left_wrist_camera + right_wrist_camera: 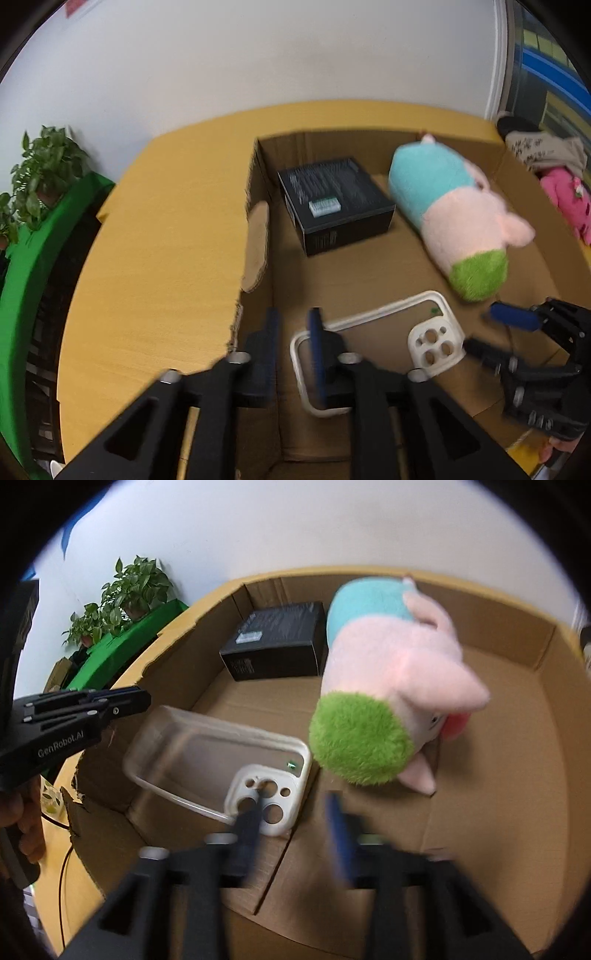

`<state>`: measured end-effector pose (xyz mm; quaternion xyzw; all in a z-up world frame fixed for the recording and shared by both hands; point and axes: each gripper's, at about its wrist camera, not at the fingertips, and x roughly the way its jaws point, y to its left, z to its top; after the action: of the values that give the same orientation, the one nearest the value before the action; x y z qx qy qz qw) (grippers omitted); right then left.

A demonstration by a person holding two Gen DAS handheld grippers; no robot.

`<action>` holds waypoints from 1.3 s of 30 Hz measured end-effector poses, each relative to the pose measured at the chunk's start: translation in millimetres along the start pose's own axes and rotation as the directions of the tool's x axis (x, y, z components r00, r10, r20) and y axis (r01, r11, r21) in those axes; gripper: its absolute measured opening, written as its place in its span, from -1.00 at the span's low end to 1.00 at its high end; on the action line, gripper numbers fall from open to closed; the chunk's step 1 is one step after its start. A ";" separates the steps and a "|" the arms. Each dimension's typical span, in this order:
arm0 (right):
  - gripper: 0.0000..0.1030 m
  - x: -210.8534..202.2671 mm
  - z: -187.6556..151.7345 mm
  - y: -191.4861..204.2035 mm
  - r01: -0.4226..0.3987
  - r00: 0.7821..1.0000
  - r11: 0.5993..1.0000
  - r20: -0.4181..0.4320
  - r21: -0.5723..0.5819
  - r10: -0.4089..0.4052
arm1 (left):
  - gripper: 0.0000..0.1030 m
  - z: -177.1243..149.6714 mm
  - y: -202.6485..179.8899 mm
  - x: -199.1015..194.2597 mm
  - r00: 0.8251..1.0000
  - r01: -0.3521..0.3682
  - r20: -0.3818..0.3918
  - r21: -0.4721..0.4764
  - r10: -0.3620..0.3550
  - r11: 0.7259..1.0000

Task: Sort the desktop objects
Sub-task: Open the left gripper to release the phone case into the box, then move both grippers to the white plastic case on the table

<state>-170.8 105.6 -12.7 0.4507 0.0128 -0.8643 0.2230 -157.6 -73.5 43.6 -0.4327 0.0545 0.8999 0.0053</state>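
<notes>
An open cardboard box point(258, 236) point(546, 646) stands on the wooden table point(155, 258). A clear phone case with a white rim point(388, 308) point(266, 794) lies in its near left corner, blurred at its left end. Deeper inside are a black carton point(332, 199) point(277, 642) and a teal, pink and green plush toy point(454, 218) point(388, 672). My left gripper point(294, 332) point(144, 699) is open over the case's left end, pads not pressing. My right gripper point(295, 823) point(491, 332) is open at the case's camera end, nothing gripped.
Potted plants point(40, 173) point(129, 590) stand on a green ledge left of the table. Pink and grey soft items point(561, 192) lie beyond the box's right wall. A hand point(26, 812) holds the left gripper's handle. A white wall rises behind.
</notes>
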 end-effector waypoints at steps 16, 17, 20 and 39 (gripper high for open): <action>0.50 -111.9 -20.7 23.1 0.140 0.974 0.988 0.191 -0.063 -0.126 | 0.99 -48.8 -19.4 -150.6 0.926 0.008 0.377 -0.078 0.022 0.997; 0.50 -116.9 -23.1 26.4 0.156 0.969 0.985 0.206 -0.074 -0.139 | 0.99 -52.2 -21.7 -154.9 0.923 0.011 0.383 -0.079 0.021 0.997; 0.50 -128.9 -29.9 32.0 0.189 0.958 0.977 0.235 -0.096 -0.162 | 0.99 -60.5 -28.3 -163.8 0.921 0.021 0.390 -0.081 0.013 0.996; 0.50 -157.4 -54.7 30.7 0.190 0.953 0.979 0.254 -0.079 -0.165 | 0.99 -85.2 -49.7 -188.4 0.917 0.093 0.394 -0.072 -0.058 0.993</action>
<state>-38.5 149.0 83.7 0.3250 0.0700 -0.9282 0.1672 29.4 -25.8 133.1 -0.2458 -0.0049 0.9688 0.0314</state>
